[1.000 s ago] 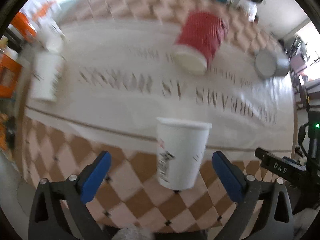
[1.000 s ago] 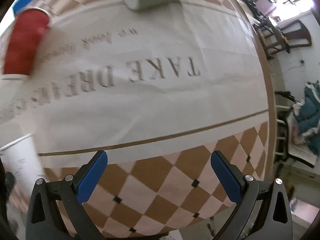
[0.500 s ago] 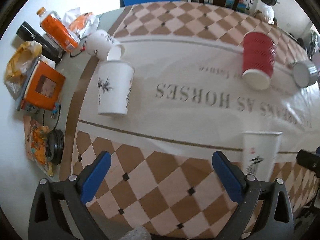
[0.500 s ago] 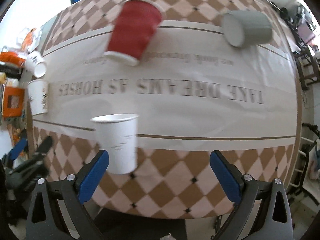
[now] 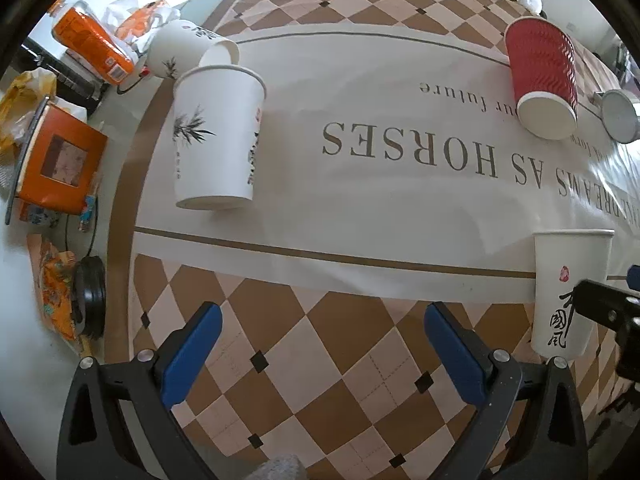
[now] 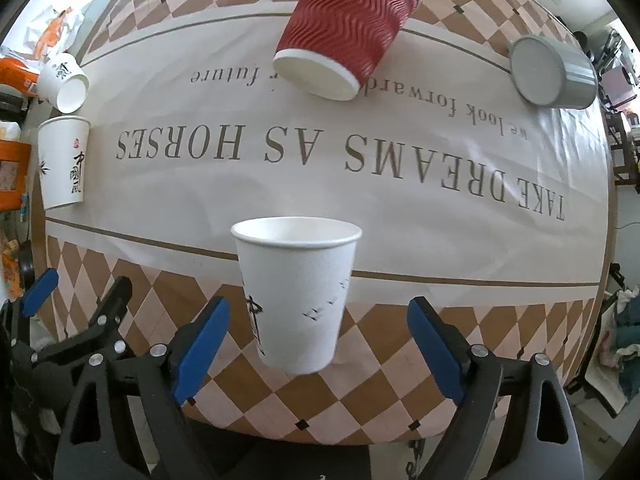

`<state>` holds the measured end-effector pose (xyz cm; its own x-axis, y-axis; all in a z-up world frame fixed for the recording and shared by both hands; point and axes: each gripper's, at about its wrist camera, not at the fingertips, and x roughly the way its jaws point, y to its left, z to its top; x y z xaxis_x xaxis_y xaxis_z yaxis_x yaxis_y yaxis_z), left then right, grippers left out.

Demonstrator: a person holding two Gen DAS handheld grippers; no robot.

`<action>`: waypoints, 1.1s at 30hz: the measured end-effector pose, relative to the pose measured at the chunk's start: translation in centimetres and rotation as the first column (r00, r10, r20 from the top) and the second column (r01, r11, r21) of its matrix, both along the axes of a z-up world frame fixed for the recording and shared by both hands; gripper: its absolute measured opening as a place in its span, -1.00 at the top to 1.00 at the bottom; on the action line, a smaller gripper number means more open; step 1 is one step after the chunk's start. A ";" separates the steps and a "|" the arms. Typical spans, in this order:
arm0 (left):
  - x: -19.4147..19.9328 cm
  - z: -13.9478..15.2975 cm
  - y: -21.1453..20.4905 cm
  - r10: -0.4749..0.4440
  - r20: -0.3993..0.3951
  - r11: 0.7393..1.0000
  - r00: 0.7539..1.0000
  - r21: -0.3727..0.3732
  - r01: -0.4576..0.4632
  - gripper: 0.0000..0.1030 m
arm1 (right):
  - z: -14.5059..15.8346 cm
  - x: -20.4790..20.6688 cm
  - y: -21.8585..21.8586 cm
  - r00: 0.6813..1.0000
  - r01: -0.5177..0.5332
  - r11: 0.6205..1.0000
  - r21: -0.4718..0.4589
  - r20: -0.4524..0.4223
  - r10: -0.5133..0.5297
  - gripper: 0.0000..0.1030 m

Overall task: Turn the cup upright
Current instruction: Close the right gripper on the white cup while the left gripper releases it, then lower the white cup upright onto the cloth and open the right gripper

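Although several cups share the round table with the checked brown-and-cream cloth (image 6: pixel 400 364), only one near its front edge stands upright: a white paper cup with black brush lettering (image 6: pixel 298 292), rim up, on the checked border just below the brown stripe. It lies between the spread blue-padded fingers of the right gripper (image 6: pixel 316 344), which touch nothing; the jaws are released. Those of the left gripper (image 5: pixel 320 344) are likewise wide apart and empty, aimed at bare cloth toward the left edge.

Seen from the left wrist, the same cup (image 5: pixel 570 292) shows a small red seal above the lettering, a rolled lip and a slight taper toward the base.

Four cups lie on their sides: a tall white paper cup with a bamboo print (image 5: pixel 218 140) near the left edge, a smaller white paper cup (image 5: pixel 192 48) just behind it, a red ripple-walled paper cup (image 5: pixel 542 80) toward the far right, and a grey cup (image 5: pixel 618 116) at the right edge. These appear to remain for righting.

Such a paper cup is judged very light, thin-walled and easily crushed or sent rolling. A gentle hold across the mid-wall, away from the open mouth where the wall gives most, would probably suit. Orange packets (image 5: pixel 92 46) clutter the far left edge.
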<state>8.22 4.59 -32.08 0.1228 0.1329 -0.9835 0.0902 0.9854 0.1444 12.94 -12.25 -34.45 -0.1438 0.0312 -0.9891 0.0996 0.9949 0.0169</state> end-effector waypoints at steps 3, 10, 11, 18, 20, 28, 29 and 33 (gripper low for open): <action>0.1 -0.5 0.1 -0.001 -0.014 1.000 1.000 -0.016 0.001 -1.00 | -1.0 0.2 0.7 1.000 0.003 1.000 0.000 -0.017 -0.003 -0.60; 0.4 -1.1 0.3 -0.020 -0.027 1.000 0.999 -0.016 0.020 -1.00 | -2.9 0.3 1.3 0.998 0.039 0.999 0.005 -0.048 -0.039 -0.26; 0.3 -1.2 0.4 -0.022 -0.028 1.000 0.999 -0.015 0.022 -1.00 | -2.9 0.3 1.2 0.998 0.045 0.999 0.007 -0.045 -0.044 -0.26; 0.5 -1.5 0.9 -0.021 -0.049 1.000 0.999 -0.015 0.020 -1.00 | -2.6 -1.0 -0.4 0.993 0.121 0.992 0.044 -0.019 -0.120 -0.23; 0.6 -1.6 1.0 -0.021 -0.056 1.000 0.998 -0.014 0.021 -1.00 | -2.3 -1.3 -1.2 0.989 0.148 0.987 0.061 0.003 -0.148 -0.23; 0.5 -2.7 1.7 -0.008 -0.121 1.000 0.993 -0.029 0.004 -1.00 | -0.1 -3.1 -3.4 0.934 0.252 0.954 0.163 0.217 -0.284 -0.23; 0.5 -2.9 1.7 -0.008 -0.126 1.000 0.992 -0.028 0.004 -1.00 | 0.1 -3.2 -3.5 0.923 0.255 0.952 0.171 0.251 -0.292 -0.23; 1.1 -3.7 1.6 -0.005 -0.134 1.000 0.991 -0.028 0.001 -1.00 | 0.8 -1.8 -2.7 0.873 0.243 0.955 0.171 0.389 -0.292 -0.23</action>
<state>9.37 6.22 -35.82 -0.0100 0.1053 -0.9944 0.1099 0.9885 0.1036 11.11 -14.92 -33.61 0.2992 0.1263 -0.9458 0.3218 0.9198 0.2246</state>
